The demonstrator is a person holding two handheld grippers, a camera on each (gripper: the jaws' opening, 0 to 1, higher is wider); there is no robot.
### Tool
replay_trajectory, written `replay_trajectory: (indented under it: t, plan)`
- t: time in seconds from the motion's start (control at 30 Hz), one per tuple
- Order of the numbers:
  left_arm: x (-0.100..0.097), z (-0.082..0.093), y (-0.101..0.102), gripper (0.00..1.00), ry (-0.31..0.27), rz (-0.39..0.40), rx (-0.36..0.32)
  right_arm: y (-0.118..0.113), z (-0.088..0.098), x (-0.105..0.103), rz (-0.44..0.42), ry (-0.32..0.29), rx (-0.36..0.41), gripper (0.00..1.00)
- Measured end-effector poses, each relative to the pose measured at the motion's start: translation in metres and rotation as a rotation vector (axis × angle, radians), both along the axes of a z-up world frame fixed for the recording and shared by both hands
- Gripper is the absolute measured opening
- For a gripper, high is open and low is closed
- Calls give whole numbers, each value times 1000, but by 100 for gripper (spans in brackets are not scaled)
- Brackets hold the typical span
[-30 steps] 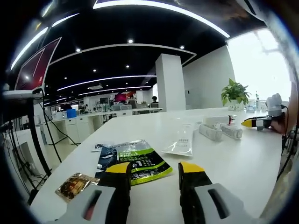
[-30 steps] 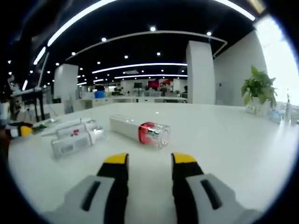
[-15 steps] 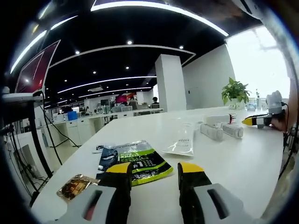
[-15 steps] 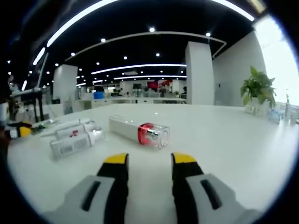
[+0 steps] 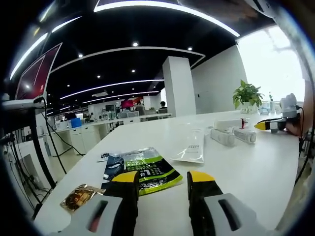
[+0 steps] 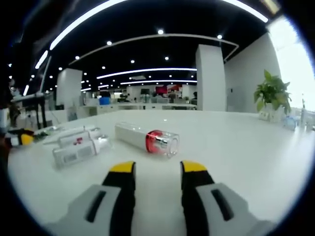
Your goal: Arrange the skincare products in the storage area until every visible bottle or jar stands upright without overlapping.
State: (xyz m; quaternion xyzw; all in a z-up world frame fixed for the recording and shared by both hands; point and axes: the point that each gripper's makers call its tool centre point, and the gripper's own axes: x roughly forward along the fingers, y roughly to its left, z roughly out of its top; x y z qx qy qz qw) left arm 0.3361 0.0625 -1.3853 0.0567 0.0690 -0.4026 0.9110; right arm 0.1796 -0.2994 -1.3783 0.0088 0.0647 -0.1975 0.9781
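Observation:
In the right gripper view a white bottle with a red band and a clear cap (image 6: 146,138) lies on its side on the white table (image 6: 236,147), just ahead of my open right gripper (image 6: 157,169). Two white tubes (image 6: 78,145) lie side by side to its left. In the left gripper view those tubes (image 5: 232,135) and the bottle (image 5: 230,124) lie far off to the right, beside the other gripper (image 5: 275,124). My left gripper (image 5: 162,178) is open over the table, its fingers empty.
A green and black pouch (image 5: 140,169), a small gold snack packet (image 5: 80,195) and a clear flat sachet (image 5: 189,147) lie near the left gripper. A potted plant (image 6: 273,96) stands at the table's far right. A stand with cables (image 5: 29,128) rises at the left.

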Motion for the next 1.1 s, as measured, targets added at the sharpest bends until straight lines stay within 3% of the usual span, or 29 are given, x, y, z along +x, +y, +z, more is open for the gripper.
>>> replay_trajectory:
  t: [0.3, 0.5, 0.7, 0.87, 0.97, 1.03, 1.1]
  plan:
    - [-1, 0, 0, 41, 2, -6, 12, 0, 0, 0, -1, 1, 0, 34]
    - [1, 1, 1, 41, 39, 7, 1, 0, 0, -1, -4, 3, 0, 34]
    - [-5, -2, -2, 42, 26, -41, 37, 0, 0, -1, -1, 10, 3, 35]
    - [-11, -3, -5, 41, 78, -77, 27, -2, -8, -5, -2, 94, 37, 44]
    - [-17, -7, -8, 41, 108, -120, 66, -8, -10, -10, -58, 160, 37, 37]
    - [-19, -4, -11, 41, 119, -137, 71, -7, 5, -8, -49, 118, -24, 36]
    - [-16, 12, -10, 41, 109, -116, 28, -4, 22, -9, -57, 40, 34, 39]
